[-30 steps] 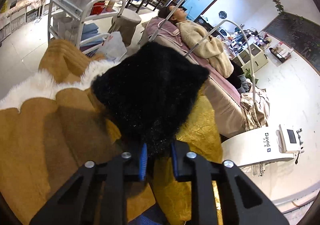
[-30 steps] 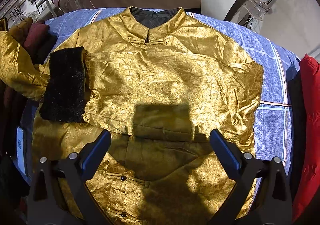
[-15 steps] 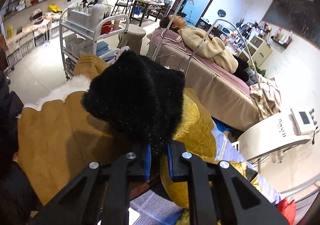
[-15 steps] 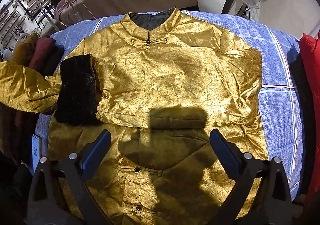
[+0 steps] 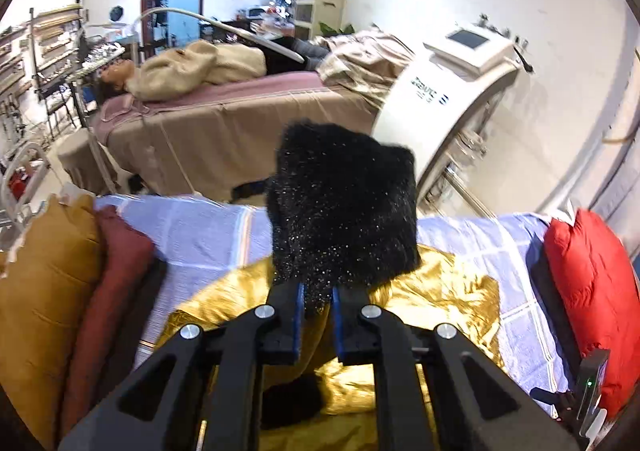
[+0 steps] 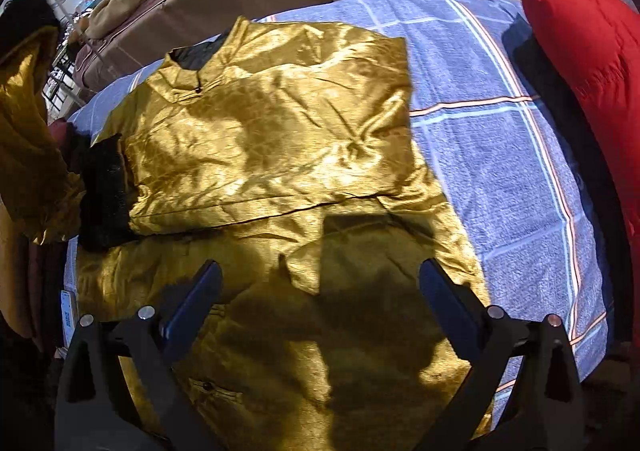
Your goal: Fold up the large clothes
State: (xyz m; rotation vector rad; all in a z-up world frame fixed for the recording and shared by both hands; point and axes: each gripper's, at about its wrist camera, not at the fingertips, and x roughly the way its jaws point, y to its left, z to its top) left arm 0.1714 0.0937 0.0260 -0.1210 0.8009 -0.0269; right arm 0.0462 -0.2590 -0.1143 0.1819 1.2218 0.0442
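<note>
The left claw [image 5: 316, 305] pinches the black fur cuff [image 5: 344, 211] above the gold jacket [image 6: 272, 155] (right claw [image 6: 320, 299] gapes wide, empty).

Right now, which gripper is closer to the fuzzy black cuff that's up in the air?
Left. The left gripper is pinching the raised black cuff. The right gripper hangs open above the gold jacket.

Behind the black fur cuff [image 5: 344, 211], the middle of the gold jacket [image 6: 280, 155] is hidden. The jacket's hem is cut off by the lower edge, and the raised sleeve [image 6: 28, 139] by the left edge.
</note>
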